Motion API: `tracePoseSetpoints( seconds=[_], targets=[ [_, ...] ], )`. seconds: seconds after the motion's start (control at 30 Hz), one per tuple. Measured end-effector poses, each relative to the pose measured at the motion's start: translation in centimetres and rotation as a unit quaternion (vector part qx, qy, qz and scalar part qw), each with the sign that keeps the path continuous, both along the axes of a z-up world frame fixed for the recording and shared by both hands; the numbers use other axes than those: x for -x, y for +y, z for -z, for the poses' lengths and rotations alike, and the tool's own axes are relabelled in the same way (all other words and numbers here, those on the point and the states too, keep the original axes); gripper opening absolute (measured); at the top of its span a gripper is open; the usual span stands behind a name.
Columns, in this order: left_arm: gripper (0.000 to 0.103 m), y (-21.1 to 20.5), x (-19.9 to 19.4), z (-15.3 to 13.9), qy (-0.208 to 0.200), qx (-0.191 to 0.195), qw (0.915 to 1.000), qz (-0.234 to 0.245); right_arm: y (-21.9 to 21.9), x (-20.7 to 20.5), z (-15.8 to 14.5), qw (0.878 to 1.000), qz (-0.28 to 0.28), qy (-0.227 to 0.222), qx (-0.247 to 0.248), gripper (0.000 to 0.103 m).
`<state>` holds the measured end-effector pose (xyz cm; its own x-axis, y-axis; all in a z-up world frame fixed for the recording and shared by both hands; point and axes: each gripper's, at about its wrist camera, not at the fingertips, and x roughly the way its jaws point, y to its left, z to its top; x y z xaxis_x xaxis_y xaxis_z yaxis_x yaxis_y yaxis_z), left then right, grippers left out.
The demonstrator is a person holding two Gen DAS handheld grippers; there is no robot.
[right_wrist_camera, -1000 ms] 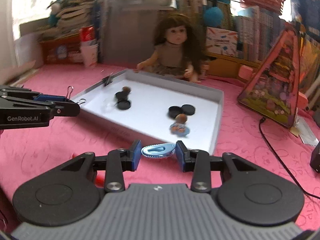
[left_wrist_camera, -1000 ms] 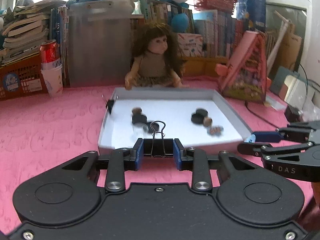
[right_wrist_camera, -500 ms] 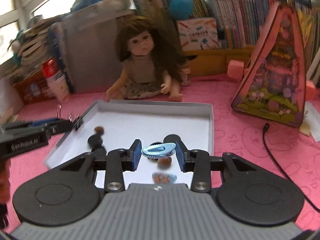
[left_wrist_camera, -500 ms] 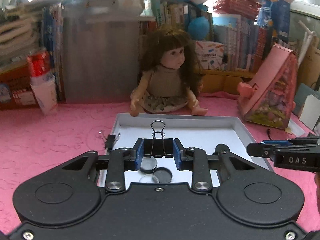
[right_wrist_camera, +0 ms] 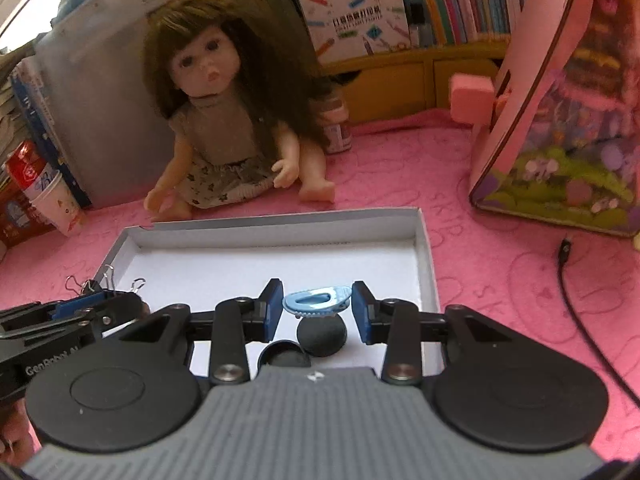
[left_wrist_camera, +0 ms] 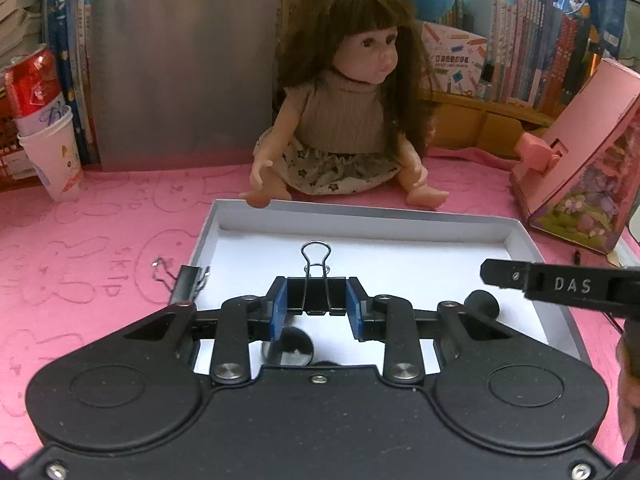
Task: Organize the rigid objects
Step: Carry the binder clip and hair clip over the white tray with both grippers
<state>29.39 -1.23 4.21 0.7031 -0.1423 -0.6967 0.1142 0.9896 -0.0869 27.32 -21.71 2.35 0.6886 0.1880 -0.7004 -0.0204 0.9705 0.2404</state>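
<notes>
The left tool held a black binder clip between its blue pads, wire handles upright, above the near part of the white tray. The right tool was closed on a light blue clip, held flat over the tray's near right part. Below it on the tray floor lay a black ball-like piece and a dark round cap, just beside each other. A second binder clip was clamped on the tray's left rim. The tray sat on the pink bench, with a doll seated at its far edge, one hand touching the far left corner. A pink toy house stood near the tray's far right corner.
</notes>
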Motion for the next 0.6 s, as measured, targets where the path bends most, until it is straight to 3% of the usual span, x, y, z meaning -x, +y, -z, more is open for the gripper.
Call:
tracePoseSetpoints(
  seconds=[0.6],
  targets=[
    [0.029,-1.4,-1.1,1.8,-0.001,-0.039,0.9992,0.009,-0.2,-1.9,1.9,1.000,0.017,0.004,0.015,0.043]
  ],
)
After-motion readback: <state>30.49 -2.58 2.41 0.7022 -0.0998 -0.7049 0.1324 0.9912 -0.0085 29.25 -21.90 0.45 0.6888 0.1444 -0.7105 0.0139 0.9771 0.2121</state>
